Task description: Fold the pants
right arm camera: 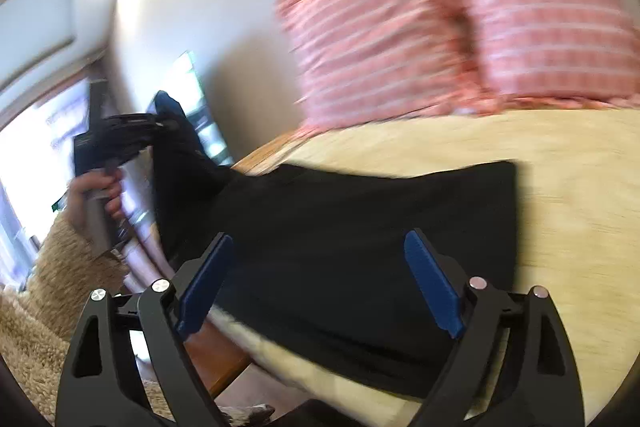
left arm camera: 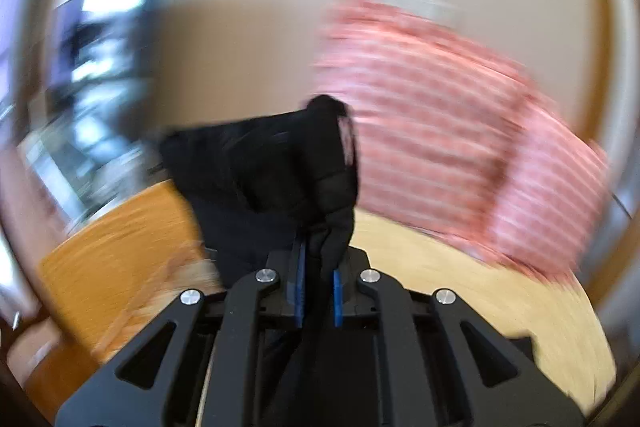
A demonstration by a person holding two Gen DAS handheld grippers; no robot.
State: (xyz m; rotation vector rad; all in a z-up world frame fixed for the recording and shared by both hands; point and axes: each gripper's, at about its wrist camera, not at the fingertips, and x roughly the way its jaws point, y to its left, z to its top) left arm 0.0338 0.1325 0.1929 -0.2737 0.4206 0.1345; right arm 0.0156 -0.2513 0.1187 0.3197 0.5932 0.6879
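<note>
Left gripper (left arm camera: 318, 267) pinches a bunched end of the black pants (right arm camera: 360, 239), cloth raised off the bed (right arm camera: 580, 187) in front of its camera; right gripper (right arm camera: 320, 279) spread wide, nothing between its blue pads (right arm camera: 434, 287), hovering over the pants, which mostly lie flat on the yellow bed, one end rising to the left gripper; pink striped pillows (right arm camera: 460, 27) at the wall behind; both views motion-blurred

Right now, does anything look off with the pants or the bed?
Nothing damaged or spilled. The black pants lie partly on the bed, one end lifted off the side, pinched in the left gripper. The right gripper hangs open above them. Both views are motion-blurred.
</note>
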